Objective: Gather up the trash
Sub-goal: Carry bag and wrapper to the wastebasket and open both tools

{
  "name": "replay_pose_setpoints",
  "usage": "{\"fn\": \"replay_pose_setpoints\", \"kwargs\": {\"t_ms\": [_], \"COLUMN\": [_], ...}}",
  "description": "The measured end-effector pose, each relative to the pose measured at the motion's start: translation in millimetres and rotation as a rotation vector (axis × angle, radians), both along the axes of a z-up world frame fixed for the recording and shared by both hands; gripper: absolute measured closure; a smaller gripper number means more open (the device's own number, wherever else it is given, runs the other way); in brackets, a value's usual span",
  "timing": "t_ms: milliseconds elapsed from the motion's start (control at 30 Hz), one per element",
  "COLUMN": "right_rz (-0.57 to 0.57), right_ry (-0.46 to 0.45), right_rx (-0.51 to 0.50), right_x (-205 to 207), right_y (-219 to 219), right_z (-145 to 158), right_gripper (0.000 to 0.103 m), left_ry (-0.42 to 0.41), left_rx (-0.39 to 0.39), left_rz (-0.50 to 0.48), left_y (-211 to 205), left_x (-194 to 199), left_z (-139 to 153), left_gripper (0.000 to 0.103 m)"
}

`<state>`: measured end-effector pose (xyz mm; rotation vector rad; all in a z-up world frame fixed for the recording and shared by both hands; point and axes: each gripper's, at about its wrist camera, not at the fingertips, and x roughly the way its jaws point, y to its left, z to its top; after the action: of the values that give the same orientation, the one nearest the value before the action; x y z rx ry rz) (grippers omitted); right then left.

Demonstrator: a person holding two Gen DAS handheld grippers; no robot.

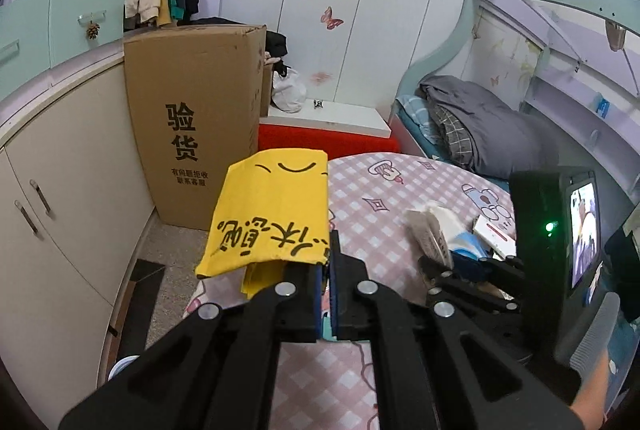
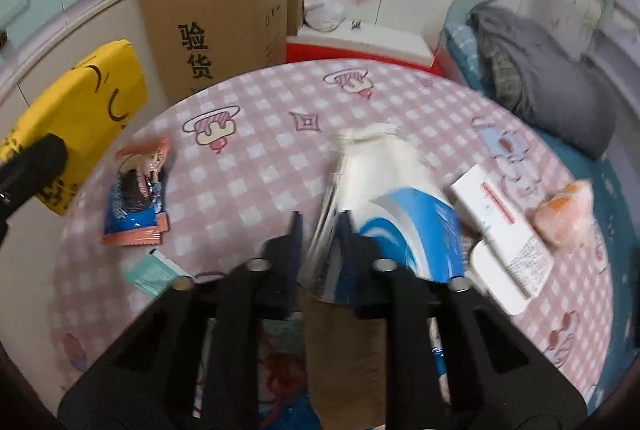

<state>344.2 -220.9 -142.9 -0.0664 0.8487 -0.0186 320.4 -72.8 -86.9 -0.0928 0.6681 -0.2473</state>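
My left gripper (image 1: 327,262) is shut on the edge of a yellow paper bag (image 1: 272,214) with black writing, held up over the left edge of the pink checked table (image 1: 372,190). The bag also shows at the left of the right wrist view (image 2: 80,118). My right gripper (image 2: 318,230) is shut on a blue and white wrapper (image 2: 384,190) and holds it above the table; this view is blurred. A dark blue and orange snack wrapper (image 2: 136,198) and a small teal packet (image 2: 154,272) lie on the table at the left.
A white box (image 2: 500,226) and an orange bag (image 2: 568,210) lie at the table's right. A tall cardboard box (image 1: 192,126) stands behind the table, cabinets (image 1: 60,190) at the left, a bed with a grey blanket (image 1: 480,122) at the right.
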Motion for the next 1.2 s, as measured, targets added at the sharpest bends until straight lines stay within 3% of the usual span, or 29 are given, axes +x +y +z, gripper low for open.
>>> {"fn": "replay_pose_setpoints", "kwargs": {"t_ms": [300,433,600,833,1200], "right_rz": [0.051,0.128,0.240,0.427,0.620], "right_ry": [-0.161,-0.192,-0.179,-0.091,0.172], "right_rx": [0.185,0.230,0.272,0.301,0.285], "right_x": [-50.6,-74.1,-95.0,-117.4,-131.4], "right_y": [-6.1,19.7,69.2,167.1,305.8], "right_z": [67.2,92.1,98.2,68.1,-43.4], "right_gripper": [0.096,0.096,0.096,0.096,0.096], "left_ry": [-0.048,-0.075,-0.069,0.002,0.288], "left_rx": [-0.057,-0.066,-0.064,-0.048,-0.037], "left_rz": [-0.017,0.000,0.075,0.232,0.509], "left_y": [20.0,37.6,82.9,168.1,299.4], "left_x": [-31.1,-54.5,-87.1,-128.5,-160.6], "left_z": [27.2,40.6,45.2,15.9,-98.2], "left_gripper": [0.101,0.101,0.100,0.100,0.100]}}
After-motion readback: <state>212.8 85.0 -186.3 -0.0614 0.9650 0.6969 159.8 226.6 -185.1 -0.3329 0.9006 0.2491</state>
